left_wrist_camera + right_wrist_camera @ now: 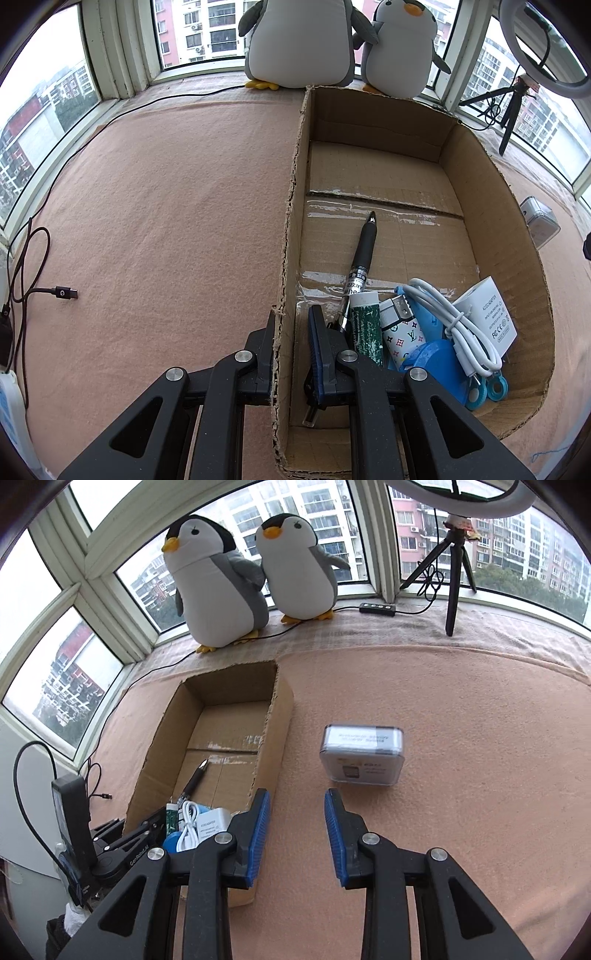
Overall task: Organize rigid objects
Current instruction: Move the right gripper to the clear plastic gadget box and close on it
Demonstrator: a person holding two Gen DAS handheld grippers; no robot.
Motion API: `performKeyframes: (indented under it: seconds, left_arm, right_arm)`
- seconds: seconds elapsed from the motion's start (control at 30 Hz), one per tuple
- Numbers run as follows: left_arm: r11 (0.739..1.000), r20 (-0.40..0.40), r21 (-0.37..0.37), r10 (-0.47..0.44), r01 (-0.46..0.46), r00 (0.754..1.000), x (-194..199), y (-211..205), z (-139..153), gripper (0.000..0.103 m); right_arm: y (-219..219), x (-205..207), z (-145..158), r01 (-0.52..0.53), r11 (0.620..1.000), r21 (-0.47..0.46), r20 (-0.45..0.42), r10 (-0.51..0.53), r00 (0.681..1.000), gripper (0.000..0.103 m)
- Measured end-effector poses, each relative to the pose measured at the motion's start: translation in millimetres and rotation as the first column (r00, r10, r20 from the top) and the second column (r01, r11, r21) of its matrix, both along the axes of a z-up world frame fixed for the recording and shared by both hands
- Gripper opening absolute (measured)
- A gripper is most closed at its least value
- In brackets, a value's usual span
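An open cardboard box sits on the pink cloth. My left gripper is shut on the box's left wall, one finger outside and one inside. In the box's near end lie a black pen, a green tube, a patterned lighter, a coiled white cable, a white charger and a blue plastic item. My right gripper hangs open over the cloth to the right of the box, with nothing between its blue pads. A clear plastic case lies just ahead of it.
Two plush penguins stand on the sill behind the box. A tripod with a ring light stands at the back right, its cable and switch beside it. A dark USB cable lies on the cloth at the left.
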State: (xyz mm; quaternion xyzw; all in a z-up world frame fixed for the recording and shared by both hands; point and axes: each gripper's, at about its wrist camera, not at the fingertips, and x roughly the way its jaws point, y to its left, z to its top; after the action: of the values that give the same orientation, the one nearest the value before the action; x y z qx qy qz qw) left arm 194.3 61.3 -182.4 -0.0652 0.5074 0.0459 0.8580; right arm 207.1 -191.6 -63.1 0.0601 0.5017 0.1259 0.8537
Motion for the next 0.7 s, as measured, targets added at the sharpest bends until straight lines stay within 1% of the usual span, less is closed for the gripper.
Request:
performKeyframes:
  seconds: [0.1,0.23,0.53,0.7]
  left_arm:
    - [1.000,0.000,0.001,0.002,-0.002,1.000,0,1,0,0.014]
    - [1.000,0.000,0.002,0.006,-0.006,1.000,-1,2,0,0.014]
    - [1.000,0.001,0.003,0.017,-0.017,1.000,-2,2,0,0.014]
    - [1.000,0.000,0.006,0.019,-0.019,1.000,-3,1,0,0.014]
  right_arm:
    - [-7,14,1,0.027,0.999,-0.025,0.012,-0.027,1.000,0.028]
    - [-13,32,-5,0.055,0.997,-0.050,0.009,-0.054,0.998,0.028]
    - [-13,58,-21,0.079,0.992,-0.102,0.016,-0.078,0.997,0.028]
    - [-12,72,-30,0.081,0.988,-0.132,0.006,-0.081,0.997,0.028]
